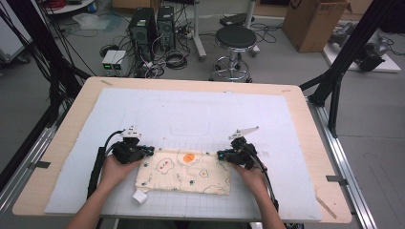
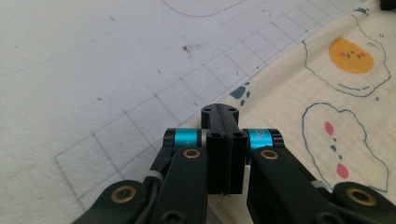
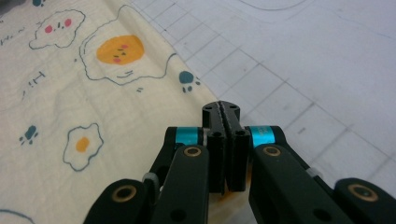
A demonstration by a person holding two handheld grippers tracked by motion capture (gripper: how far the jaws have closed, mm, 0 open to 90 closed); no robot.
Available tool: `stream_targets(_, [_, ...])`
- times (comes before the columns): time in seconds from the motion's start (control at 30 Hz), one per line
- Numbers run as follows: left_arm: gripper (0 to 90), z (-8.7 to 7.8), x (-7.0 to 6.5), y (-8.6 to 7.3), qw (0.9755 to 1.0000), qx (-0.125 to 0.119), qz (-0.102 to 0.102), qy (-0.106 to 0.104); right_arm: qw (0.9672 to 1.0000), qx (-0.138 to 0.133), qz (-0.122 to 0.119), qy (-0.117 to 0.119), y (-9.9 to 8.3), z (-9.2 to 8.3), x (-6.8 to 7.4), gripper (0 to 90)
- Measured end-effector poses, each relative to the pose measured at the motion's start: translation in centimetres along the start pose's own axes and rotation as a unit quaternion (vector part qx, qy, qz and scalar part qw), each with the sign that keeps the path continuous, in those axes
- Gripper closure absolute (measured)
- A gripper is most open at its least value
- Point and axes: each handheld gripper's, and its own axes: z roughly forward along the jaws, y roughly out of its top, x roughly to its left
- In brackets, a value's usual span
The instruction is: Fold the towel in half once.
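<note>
A cream cloth (image 1: 184, 172) printed with fried eggs and paw marks lies flat on the white gridded mat (image 1: 191, 109), near the front edge. My left gripper (image 1: 149, 150) sits at the cloth's far left corner, and my right gripper (image 1: 220, 154) at its far right corner. In the left gripper view the jaws (image 2: 220, 109) are pressed together right where the cloth (image 2: 327, 107) edge meets them. In the right gripper view the jaws (image 3: 221, 108) are likewise shut at the edge of the cloth (image 3: 70, 93), with fabric running under them.
A small white tag-like piece (image 1: 140, 196) lies at the cloth's near left corner. The mat covers a wooden table (image 1: 305, 124). Beyond the table stand a black stool (image 1: 235, 40), computer towers (image 1: 143, 26) and a cardboard box (image 1: 313, 21).
</note>
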Motion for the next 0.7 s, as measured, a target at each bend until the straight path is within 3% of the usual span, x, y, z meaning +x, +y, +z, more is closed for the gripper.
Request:
stream_targets(0.5, [89.3,-0.4,0.0,-0.4,1.0,-0.006,0.0,0.006,0.9999,-0.01,0.007,-0.003,-1.1,-1.3,-0.8,89.4])
stream_targets(0.7, [86.1,-0.8,-0.1,-0.3,0.9998,-0.018,0.006,0.01,0.9997,-0.024,0.0,-0.001,-1.0,-1.6,-0.4,84.3])
